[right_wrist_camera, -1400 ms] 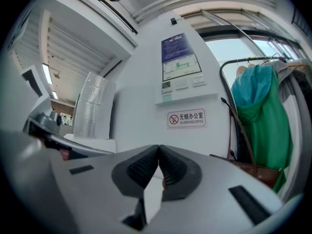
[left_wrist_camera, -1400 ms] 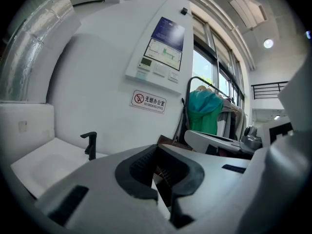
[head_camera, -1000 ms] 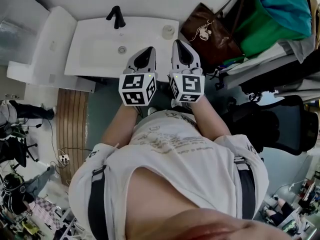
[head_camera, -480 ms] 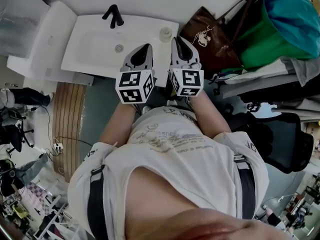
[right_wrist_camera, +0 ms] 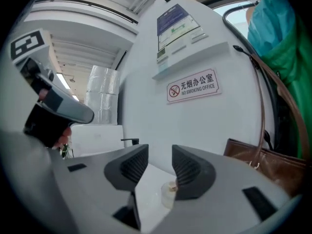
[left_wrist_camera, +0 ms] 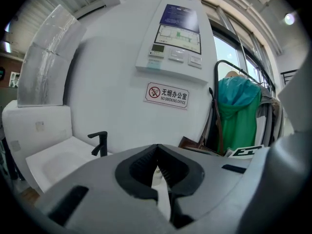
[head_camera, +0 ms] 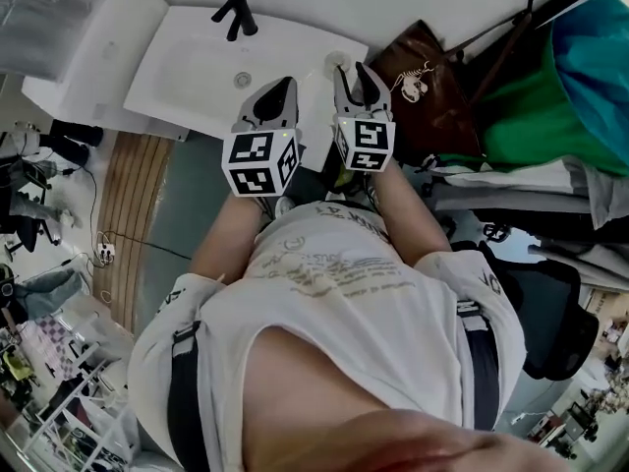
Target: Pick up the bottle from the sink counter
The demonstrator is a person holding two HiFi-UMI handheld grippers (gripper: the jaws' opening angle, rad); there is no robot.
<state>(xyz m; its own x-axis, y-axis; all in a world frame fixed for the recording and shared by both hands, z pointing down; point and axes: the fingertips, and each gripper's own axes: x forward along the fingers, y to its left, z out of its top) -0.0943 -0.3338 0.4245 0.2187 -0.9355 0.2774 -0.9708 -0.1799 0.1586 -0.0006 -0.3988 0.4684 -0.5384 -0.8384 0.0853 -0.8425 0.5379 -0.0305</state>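
A small pale bottle (head_camera: 335, 61) stands on the right end of the white sink counter (head_camera: 305, 52), close to the wall. In the right gripper view the bottle (right_wrist_camera: 167, 194) shows low between the jaws, still some way ahead of them. My right gripper (head_camera: 354, 70) hovers just short of the bottle; its jaws are opening and nothing is between the pads. My left gripper (head_camera: 284, 84) hangs beside it over the counter's front edge. Seen from its own camera, the left gripper (left_wrist_camera: 157, 147) has its jaws shut and empty.
A black faucet (head_camera: 236, 13) rises behind the basin (head_camera: 221, 72). A brown bag (head_camera: 425, 79) leans right of the counter, with green and teal garments (head_camera: 536, 106) beyond. A white cabinet (head_camera: 84, 42) flanks the sink's left. A no-smoking sign (right_wrist_camera: 192, 86) hangs on the wall.
Both grippers have moved forward to the sink counter, the right one closing in on the bottle. The right jaws, shut earlier, now stand apart.
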